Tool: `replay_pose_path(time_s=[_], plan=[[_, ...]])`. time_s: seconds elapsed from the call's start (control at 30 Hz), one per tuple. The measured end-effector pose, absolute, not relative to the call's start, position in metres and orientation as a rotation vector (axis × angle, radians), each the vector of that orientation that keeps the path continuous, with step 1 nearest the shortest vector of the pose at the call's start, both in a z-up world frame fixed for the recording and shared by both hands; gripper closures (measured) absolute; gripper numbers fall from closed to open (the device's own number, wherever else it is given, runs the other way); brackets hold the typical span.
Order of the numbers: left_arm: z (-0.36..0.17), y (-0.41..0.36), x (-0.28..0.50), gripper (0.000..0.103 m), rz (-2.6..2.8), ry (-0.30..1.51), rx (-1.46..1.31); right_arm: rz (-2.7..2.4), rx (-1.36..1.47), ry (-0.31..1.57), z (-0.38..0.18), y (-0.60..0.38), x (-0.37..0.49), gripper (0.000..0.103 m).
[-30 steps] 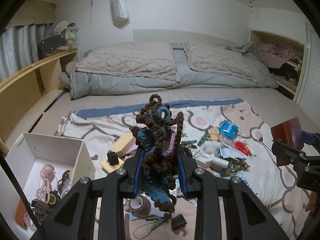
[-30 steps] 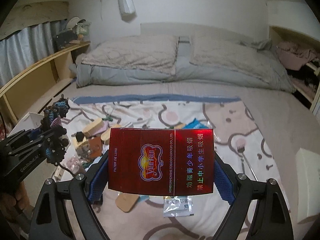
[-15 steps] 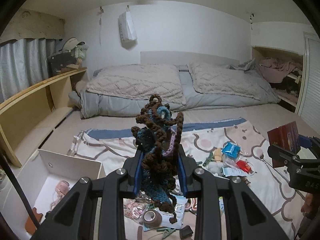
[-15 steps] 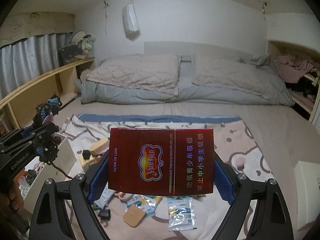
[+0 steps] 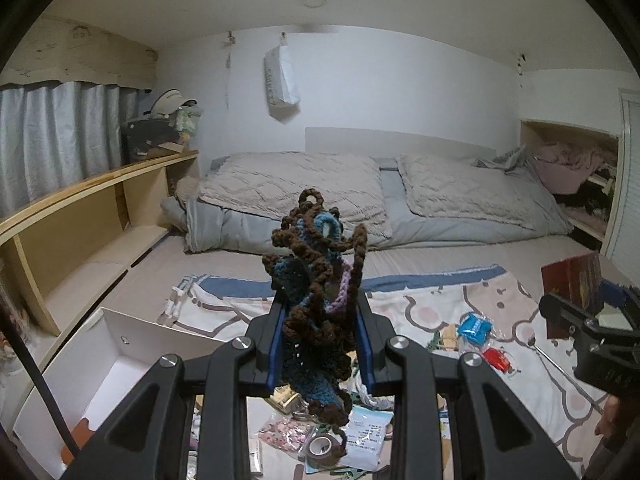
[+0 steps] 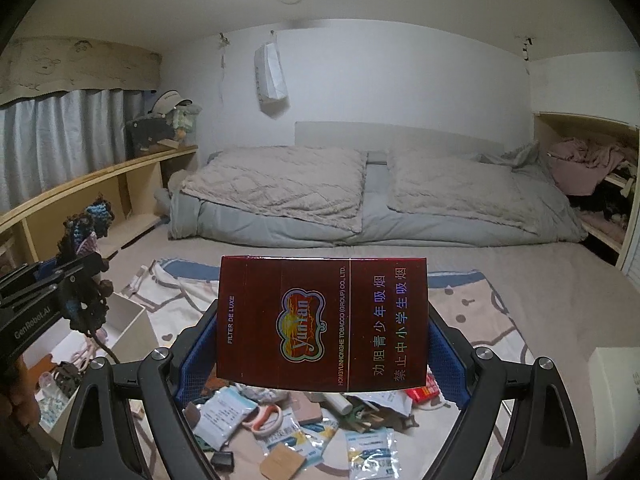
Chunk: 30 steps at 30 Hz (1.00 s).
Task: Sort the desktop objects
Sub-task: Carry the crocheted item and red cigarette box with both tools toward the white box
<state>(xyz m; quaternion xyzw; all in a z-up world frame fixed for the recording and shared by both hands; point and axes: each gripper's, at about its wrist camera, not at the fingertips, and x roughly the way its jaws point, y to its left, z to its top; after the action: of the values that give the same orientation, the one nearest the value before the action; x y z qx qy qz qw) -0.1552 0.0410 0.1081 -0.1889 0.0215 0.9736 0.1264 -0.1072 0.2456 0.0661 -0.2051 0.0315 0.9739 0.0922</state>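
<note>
A crocheted brown-and-blue yarn piece (image 5: 316, 300) stands clamped between the blue pads of the left tongs (image 5: 320, 336), held above the patterned blanket (image 5: 436, 308) strewn with packets and a tape roll (image 5: 322, 446). A white box (image 5: 116, 364) sits open at lower left. At the right edge, the right tongs (image 5: 576, 316) carry a dark red pack.

In the right wrist view, the red Yunyan cigarette carton (image 6: 322, 322) is gripped crosswise in the right tongs (image 6: 322, 354), above scattered sachets (image 6: 370, 450). The left tongs (image 6: 78, 276) grip the yarn piece at far left.
</note>
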Motion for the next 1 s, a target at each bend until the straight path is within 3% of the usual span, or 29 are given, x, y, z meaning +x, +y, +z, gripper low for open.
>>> replay_pose_path(time_s=[1.0], plan=[[0.145,-0.068,-0.161,0.073,3.152,-0.087,-0.508,3.137,-0.554,0.033,0.099,0.146,-0.127,0.012]])
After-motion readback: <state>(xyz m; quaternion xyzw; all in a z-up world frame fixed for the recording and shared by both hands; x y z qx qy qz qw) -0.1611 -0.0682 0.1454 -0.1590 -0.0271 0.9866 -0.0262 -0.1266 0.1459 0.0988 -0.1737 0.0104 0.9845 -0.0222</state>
